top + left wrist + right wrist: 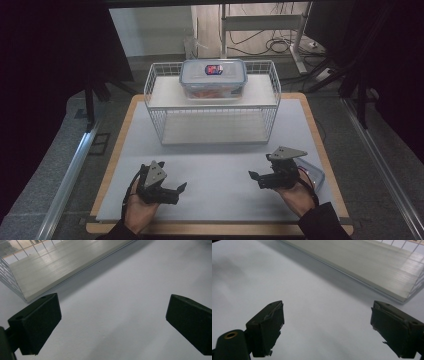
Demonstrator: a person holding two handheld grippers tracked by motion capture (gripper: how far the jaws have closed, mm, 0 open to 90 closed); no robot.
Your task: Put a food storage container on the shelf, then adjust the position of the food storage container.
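At the bottom of the high view, two hands are holding grippers low over the pale mat (215,175). The left gripper (179,192) is sitting at lower left with its jaws spread wide and nothing between them; in the left gripper view only bare mat (125,310) is lying between the black pads (37,325). The right gripper (256,179) is hovering at lower right, jaws likewise standing apart and holding nothing. Just behind the right hand, a clear lid (314,172) is lying flat on the mat. Farther up, at the frame's centre, a white wire rack (212,125) is standing, and a lidded clear container (213,77) is resting on its upper shelf, well apart from both grippers.
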